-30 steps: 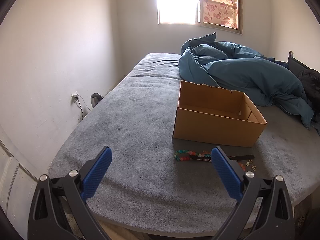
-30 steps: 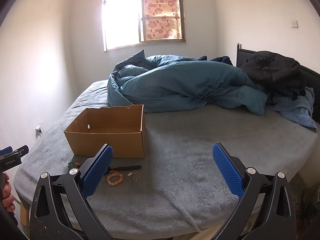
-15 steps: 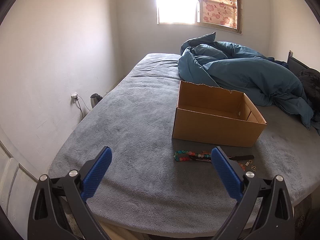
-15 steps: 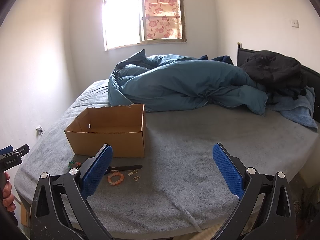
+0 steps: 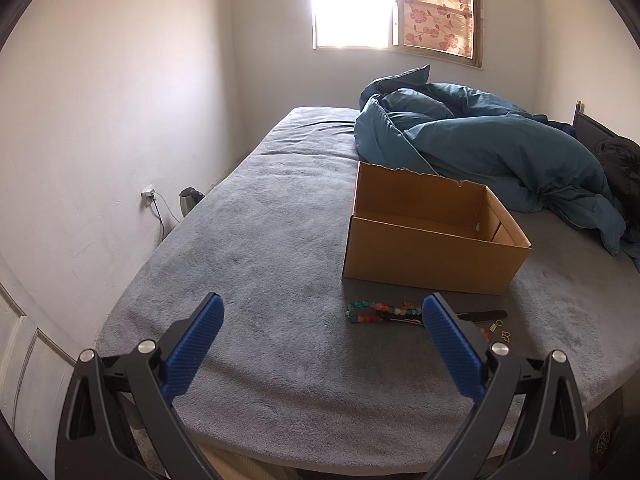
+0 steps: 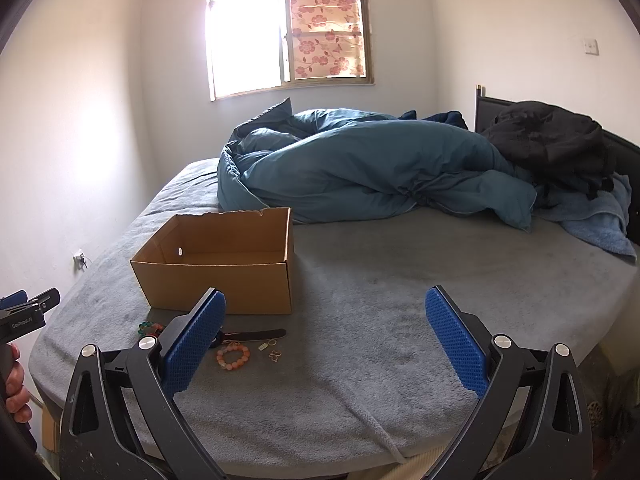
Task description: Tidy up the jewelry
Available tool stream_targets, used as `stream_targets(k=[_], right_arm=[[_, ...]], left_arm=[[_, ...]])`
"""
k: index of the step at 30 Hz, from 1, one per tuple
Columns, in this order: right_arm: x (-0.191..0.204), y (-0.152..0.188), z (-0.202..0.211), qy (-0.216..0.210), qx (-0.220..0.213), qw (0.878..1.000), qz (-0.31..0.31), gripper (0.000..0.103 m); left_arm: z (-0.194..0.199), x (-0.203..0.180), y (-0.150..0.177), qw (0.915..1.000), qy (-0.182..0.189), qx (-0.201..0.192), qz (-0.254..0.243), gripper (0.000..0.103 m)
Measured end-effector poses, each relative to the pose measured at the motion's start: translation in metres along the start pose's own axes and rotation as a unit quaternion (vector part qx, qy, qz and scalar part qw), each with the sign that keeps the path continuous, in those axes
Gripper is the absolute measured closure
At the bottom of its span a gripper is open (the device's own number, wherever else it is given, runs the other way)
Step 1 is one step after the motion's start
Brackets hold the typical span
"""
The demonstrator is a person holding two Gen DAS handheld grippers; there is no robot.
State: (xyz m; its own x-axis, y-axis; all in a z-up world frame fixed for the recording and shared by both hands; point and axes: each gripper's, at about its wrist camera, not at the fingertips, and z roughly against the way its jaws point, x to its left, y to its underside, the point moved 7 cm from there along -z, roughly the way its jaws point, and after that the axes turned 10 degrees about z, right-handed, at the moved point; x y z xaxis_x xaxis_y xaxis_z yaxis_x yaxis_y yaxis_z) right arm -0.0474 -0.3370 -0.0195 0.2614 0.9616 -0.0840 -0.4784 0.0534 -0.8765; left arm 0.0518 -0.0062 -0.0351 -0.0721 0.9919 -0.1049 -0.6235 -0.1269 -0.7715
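An open cardboard box stands on the grey bed. Jewelry lies just in front of it: a multicoloured bead string, a dark strap, an orange bead bracelet and small gold pieces. My left gripper hangs open short of the bed's near edge, left of the jewelry. My right gripper is open too, its left finger in front of part of the strap. Nothing is held.
A crumpled teal duvet lies behind the box, with black clothing and a blue towel by the headboard. A wall socket and kettle sit left of the bed. A hand holding the left gripper's body shows at left.
Both views have crept slightly forward toward the bed; the box and jewelry sit a touch nearer. Both grippers stay open.
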Motion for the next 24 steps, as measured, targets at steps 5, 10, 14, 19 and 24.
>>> stream_targets(k=[5,10,14,19,24], right_arm=[[0.0008,0.0003,0.0008,-0.001,0.0,1.0,0.0,0.007],[0.0012,0.0001,0.0006,0.0,0.0,1.0,0.001,0.007],[0.001,0.0002,0.0005,0.0,0.0,1.0,0.001,0.007],[0.001,0.0002,0.0006,0.0,0.0,1.0,0.001,0.007],[0.0009,0.0003,0.0012,-0.001,0.0,1.0,0.0,0.007]], left_arm=[[0.0005,-0.0027,-0.0006,1.0,0.0,0.002,0.0,0.006],[0.0006,-0.0035,-0.0009,1.0,0.0,0.002,0.001,0.006],[0.0007,-0.0038,-0.0008,1.0,0.0,0.002,0.0,0.006],[0.0007,-0.0036,-0.0004,1.0,0.0,0.002,0.0,0.006],[0.0005,-0.0029,-0.0003,1.0,0.0,0.002,0.0,0.006]])
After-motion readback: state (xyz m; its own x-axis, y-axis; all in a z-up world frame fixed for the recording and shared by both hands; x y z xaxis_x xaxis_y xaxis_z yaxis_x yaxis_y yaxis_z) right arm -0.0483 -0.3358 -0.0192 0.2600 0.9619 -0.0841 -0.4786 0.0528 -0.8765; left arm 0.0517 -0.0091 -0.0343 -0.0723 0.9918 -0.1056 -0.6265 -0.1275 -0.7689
